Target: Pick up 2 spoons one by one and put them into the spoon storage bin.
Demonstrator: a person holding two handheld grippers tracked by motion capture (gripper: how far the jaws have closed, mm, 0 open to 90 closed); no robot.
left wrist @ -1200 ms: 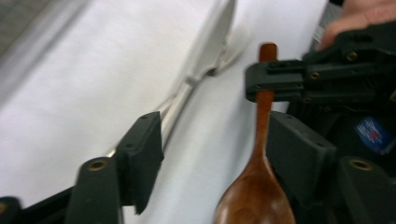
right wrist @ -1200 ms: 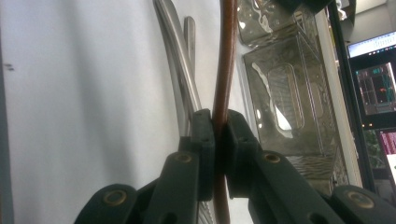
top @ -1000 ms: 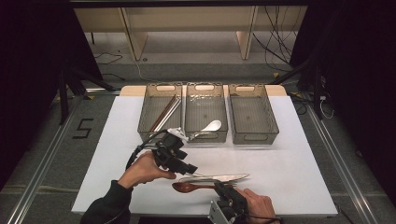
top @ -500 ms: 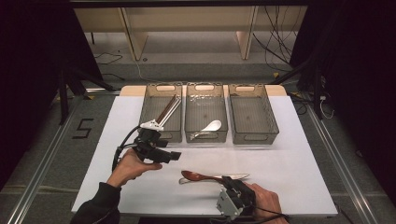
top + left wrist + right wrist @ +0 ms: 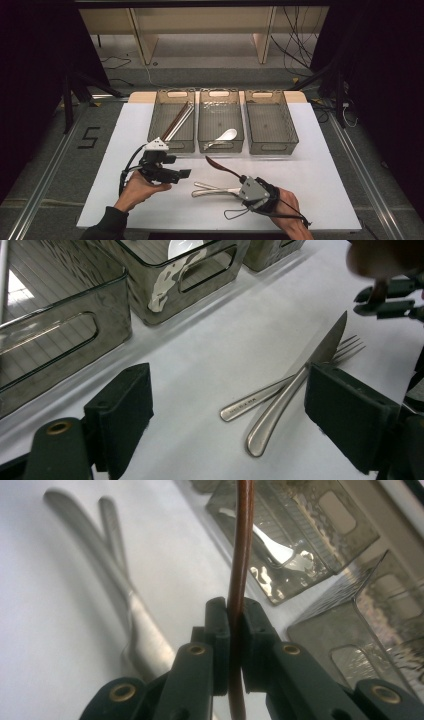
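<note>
Right gripper [image 5: 239,179]: nearest the person, at the lower right of the white table [image 5: 320,170], held in the right hand [image 5: 286,209]. Its jaws are clenched on the thin handle of a brown spoon [image 5: 218,165]. In the right gripper view the handle runs straight up between the two black jaws.
Brown spoon: lifted off the table, its bowl pointing away from the person toward the middle bin.
Left gripper [image 5: 184,173]: at the lower left, held in the left hand [image 5: 136,186]. Its jaws are spread wide with nothing between them, pointing right toward the cutlery.
Knife [image 5: 292,390]: flat on the table between the two grippers, blade toward the right gripper.
Fork [image 5: 280,390]: flat beside the knife and crossing under it, tines next to the blade.
Left bin [image 5: 172,120]: clear plastic, at the far side of the table. Several long thin rods, possibly chopsticks [image 5: 178,121], lie slantwise inside.
Middle bin [image 5: 220,119]: just beside the left bin. A white spoon [image 5: 223,137] lies at its near end.
Right bin [image 5: 270,120]: just beside the middle bin, last in the row.
Floor: grey, with a black numeral 5 [image 5: 90,137] marked to the left of the table.
</note>
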